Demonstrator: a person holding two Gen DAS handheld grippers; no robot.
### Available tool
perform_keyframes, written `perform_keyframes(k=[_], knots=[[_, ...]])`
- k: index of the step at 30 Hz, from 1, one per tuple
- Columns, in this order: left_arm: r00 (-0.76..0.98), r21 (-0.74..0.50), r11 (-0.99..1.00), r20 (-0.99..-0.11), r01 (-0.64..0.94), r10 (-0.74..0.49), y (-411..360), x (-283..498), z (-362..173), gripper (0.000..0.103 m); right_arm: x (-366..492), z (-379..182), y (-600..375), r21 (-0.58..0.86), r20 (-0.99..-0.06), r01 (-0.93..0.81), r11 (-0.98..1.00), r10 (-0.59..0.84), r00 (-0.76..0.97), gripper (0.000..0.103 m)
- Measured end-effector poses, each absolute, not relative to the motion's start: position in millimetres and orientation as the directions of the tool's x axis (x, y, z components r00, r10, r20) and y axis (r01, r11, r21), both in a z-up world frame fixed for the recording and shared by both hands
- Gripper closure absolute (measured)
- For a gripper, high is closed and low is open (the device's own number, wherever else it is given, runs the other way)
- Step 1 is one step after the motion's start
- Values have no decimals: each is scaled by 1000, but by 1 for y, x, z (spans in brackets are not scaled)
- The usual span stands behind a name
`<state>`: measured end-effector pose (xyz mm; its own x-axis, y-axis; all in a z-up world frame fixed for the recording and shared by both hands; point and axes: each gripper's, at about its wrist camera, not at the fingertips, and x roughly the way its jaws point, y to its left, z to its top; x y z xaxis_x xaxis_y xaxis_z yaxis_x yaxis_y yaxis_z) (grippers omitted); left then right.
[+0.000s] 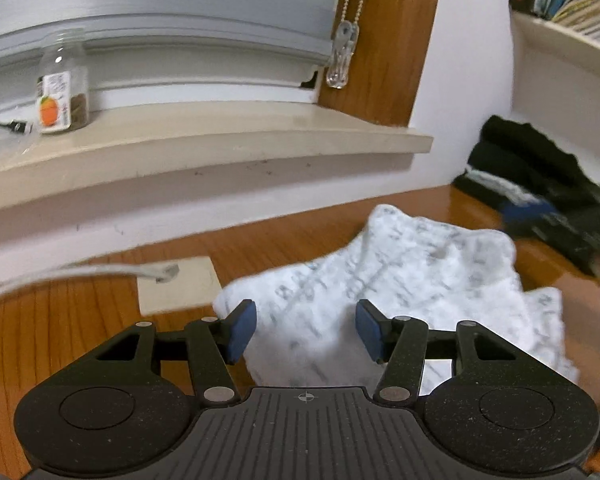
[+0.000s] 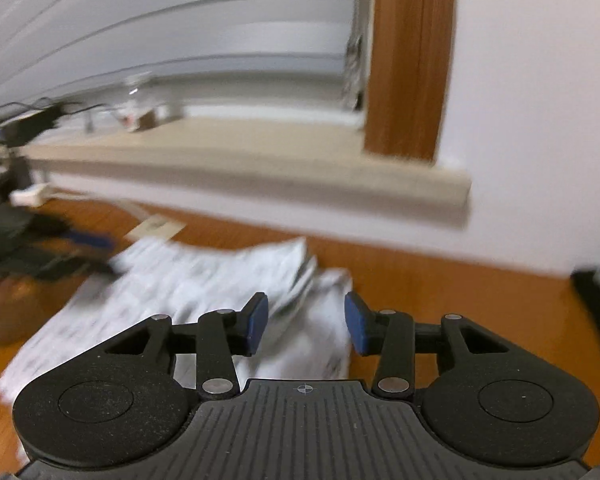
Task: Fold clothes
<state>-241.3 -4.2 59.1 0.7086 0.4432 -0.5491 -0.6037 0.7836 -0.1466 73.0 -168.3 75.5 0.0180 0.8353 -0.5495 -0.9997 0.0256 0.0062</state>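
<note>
While the white printed garment (image 1: pixel 400 280) lies bunched on the wooden tabletop (image 1: pixel 80 340) below the window sill (image 1: pixel 204 144), its folding state can be judged only in part. My right wrist view shows one layer lapped over another, with a stacked edge facing away from the sill. The outline is uneven and the far edge rises in a hump toward the sill, so I judge the fold incomplete: layers remain to be squared and flattened. Motion blur hides finer detail.

My left gripper (image 1: pixel 306 330) is spread, its blue pads (image 1: pixel 242 330) apart with nothing between them. The garment lies directly ahead of it and passes beneath the gap, on the side away from the sill. My right gripper (image 2: pixel 306 324) is likewise spread and empty. The lapped edge of the garment (image 2: pixel 204 280) sits just ahead of its left pad, between gripper and sill. Contact with the cloth cannot be confirmed for either gripper.
</note>
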Motion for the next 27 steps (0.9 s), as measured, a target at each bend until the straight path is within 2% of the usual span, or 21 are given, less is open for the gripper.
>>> perform_keyframes(k=[8, 10, 11, 13, 22, 25, 27], knots=[[724, -166, 789, -541, -591, 428, 11, -227, 41, 47, 40, 51, -178, 21, -629, -997, -71, 774, -69, 60], [724, -163, 792, -541, -589, 428, 11, -227, 39, 47, 36, 49, -181, 15, -642, -997, -79, 764, -70, 63], [724, -159, 793, -541, -588, 429, 10, -227, 39, 47, 35, 48, -183, 12, -647, -997, -81, 759, -70, 82], [726, -156, 795, -535, -587, 432, 9, -227, 40, 47, 38, 49, -196, 13, -646, -998, -55, 762, -51, 95], [745, -131, 820, -516, -557, 423, 2, -228, 41, 46, 55, 50, -256, 20, -639, -998, 62, 769, 35, 93], [746, -149, 806, -501, -573, 439, 7, -235, 43, 46, 59, 60, -247, 16, -606, -997, 79, 793, 53, 76], [749, -173, 791, -487, -588, 450, 12, -242, 45, 46, 63, 67, -235, 24, -582, -997, 79, 812, 51, 71]])
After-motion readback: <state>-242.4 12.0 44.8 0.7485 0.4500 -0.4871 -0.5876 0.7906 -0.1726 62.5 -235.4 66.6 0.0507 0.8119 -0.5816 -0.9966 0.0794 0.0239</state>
